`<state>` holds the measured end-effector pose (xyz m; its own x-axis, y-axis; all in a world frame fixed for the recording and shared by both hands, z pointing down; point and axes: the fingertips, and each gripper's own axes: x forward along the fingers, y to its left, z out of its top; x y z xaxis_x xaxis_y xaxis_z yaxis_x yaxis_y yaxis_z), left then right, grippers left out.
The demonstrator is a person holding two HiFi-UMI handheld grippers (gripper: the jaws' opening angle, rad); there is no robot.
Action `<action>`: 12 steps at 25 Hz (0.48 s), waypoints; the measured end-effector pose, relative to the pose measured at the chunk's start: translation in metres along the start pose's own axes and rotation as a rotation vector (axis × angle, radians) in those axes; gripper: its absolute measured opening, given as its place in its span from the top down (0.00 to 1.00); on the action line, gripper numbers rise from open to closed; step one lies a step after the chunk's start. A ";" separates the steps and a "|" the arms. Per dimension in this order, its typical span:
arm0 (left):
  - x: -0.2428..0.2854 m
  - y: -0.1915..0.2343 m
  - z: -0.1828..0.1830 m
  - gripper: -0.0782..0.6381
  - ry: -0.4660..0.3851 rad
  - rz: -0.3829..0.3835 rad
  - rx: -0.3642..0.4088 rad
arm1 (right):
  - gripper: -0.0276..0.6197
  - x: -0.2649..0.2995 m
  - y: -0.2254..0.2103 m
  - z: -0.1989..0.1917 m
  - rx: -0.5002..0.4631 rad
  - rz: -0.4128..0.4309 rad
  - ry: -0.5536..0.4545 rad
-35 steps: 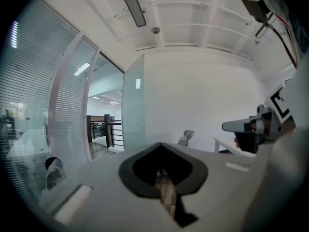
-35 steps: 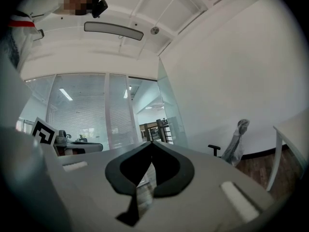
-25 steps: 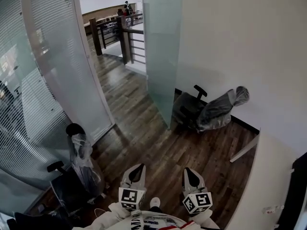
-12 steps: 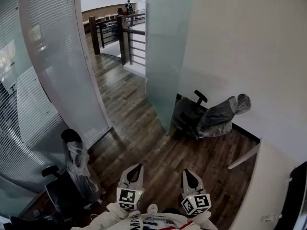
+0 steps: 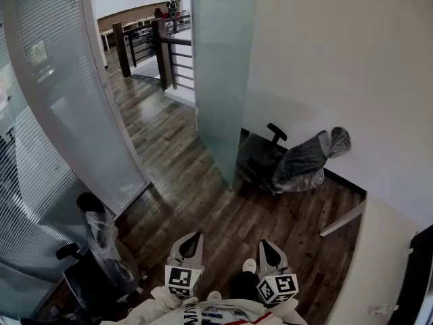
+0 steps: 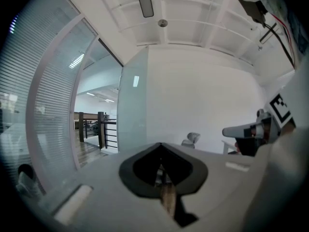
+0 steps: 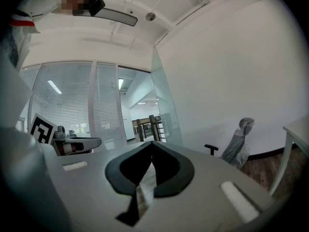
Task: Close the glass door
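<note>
Both pairs of jaws are pressed together with nothing between them. The left gripper (image 5: 191, 237) and the right gripper (image 5: 266, 244) are held side by side low in the head view, a little apart, both pointing out over the dark wooden floor (image 5: 183, 154) and touching nothing. The glass door (image 5: 220, 80) is a tall frosted panel well ahead of the grippers and slightly to the right. It stands open, swung into the room, so that its near edge faces the person and its far side lies towards the white wall (image 5: 338, 59). To its left is the open doorway, bounded on the other side by a curved glass wall with fine horizontal stripes (image 5: 74, 107). Through the gap the floor runs on to a dark railing (image 5: 172, 53). A desk chair wrapped in plastic (image 5: 304, 161) sits behind the door, between the panel and the white wall. A second wrapped chair (image 5: 101, 242) stands at the lower left, near the curved glass. A white table (image 5: 379, 249) fills the lower right corner. Each gripper view shows the door ahead, beyond the closed tips.
</note>
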<state>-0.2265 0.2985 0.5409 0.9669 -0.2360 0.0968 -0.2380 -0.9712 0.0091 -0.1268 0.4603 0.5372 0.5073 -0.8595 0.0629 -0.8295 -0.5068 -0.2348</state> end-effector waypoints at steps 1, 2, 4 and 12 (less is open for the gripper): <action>0.008 0.001 0.001 0.89 0.002 0.002 -0.001 | 0.95 0.007 -0.005 0.000 0.003 0.002 -0.001; 0.016 0.003 0.001 0.89 0.005 0.007 0.003 | 0.95 0.014 -0.011 0.001 0.005 0.004 0.000; 0.034 0.005 0.002 0.89 0.010 0.020 0.013 | 0.95 0.030 -0.024 0.003 0.008 0.013 0.002; 0.119 -0.003 0.009 0.89 0.028 0.020 0.018 | 0.95 0.090 -0.085 0.019 0.018 0.041 0.002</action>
<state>-0.1097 0.2732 0.5431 0.9589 -0.2551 0.1242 -0.2557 -0.9667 -0.0114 -0.0065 0.4267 0.5445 0.4724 -0.8797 0.0548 -0.8453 -0.4698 -0.2545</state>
